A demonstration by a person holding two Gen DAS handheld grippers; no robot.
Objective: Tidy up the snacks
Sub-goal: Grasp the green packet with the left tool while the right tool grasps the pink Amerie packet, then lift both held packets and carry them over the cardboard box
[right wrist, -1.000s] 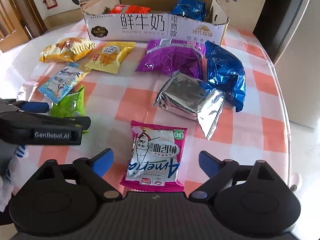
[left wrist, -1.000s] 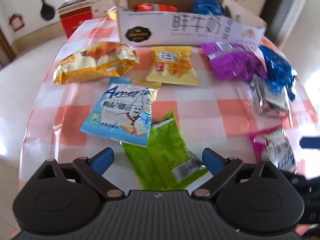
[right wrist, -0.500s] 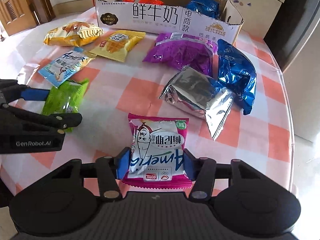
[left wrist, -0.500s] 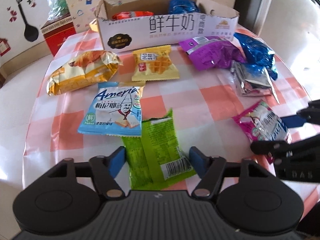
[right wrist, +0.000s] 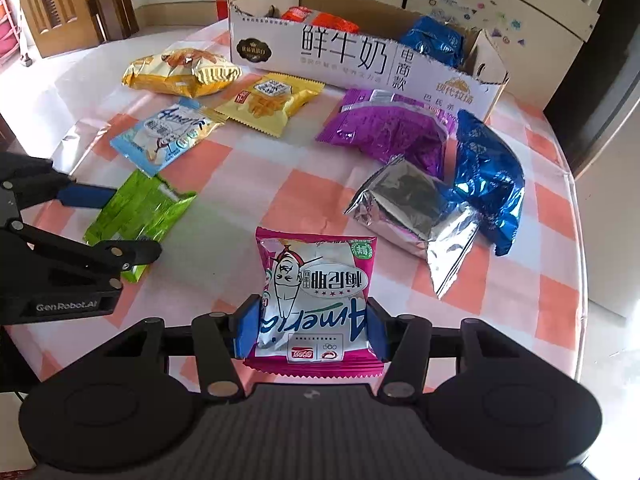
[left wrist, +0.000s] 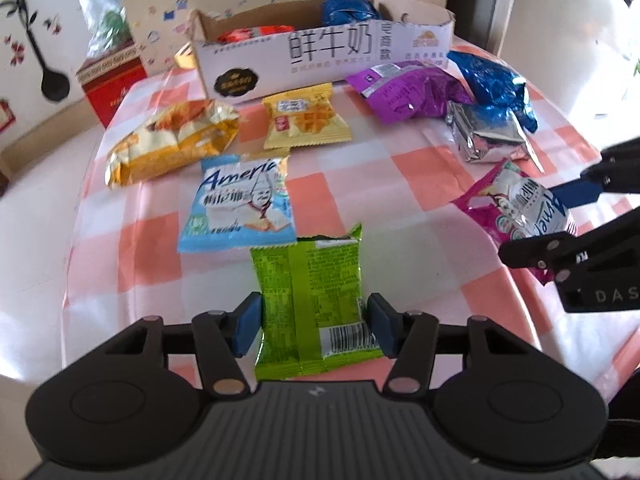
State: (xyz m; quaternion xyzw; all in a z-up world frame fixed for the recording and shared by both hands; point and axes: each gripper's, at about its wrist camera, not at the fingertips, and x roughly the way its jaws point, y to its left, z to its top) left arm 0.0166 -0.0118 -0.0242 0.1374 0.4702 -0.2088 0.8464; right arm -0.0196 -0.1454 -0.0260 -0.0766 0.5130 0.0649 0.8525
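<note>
A green snack packet [left wrist: 312,280] lies flat on the checked tablecloth, and my left gripper [left wrist: 314,320] is closing on it, both blue pads against its sides. The right wrist view shows a pink snack packet [right wrist: 316,280] squeezed between the pads of my right gripper [right wrist: 312,328], its far end lifted a little. At the back of the table stands the open cardboard box [left wrist: 320,52] with an orange and a blue packet inside. Each gripper also shows in the other's view: the left gripper [right wrist: 132,220] on the green packet [right wrist: 140,208], the right gripper [left wrist: 536,224] on the pink packet [left wrist: 516,200].
Loose on the cloth are a light-blue packet [left wrist: 240,204], a yellow waffle packet [left wrist: 304,124], a gold bag [left wrist: 172,140], a purple bag [left wrist: 408,88], a silver bag [left wrist: 488,136] and a blue foil bag [left wrist: 496,84]. A red carton [left wrist: 112,84] stands beyond the table's far left edge.
Both grippers went from wide open to closed on their packets: left on the green one, right on the pink one. The left gripper shifted and rolled slightly; the pink packet's far end has risen.
</note>
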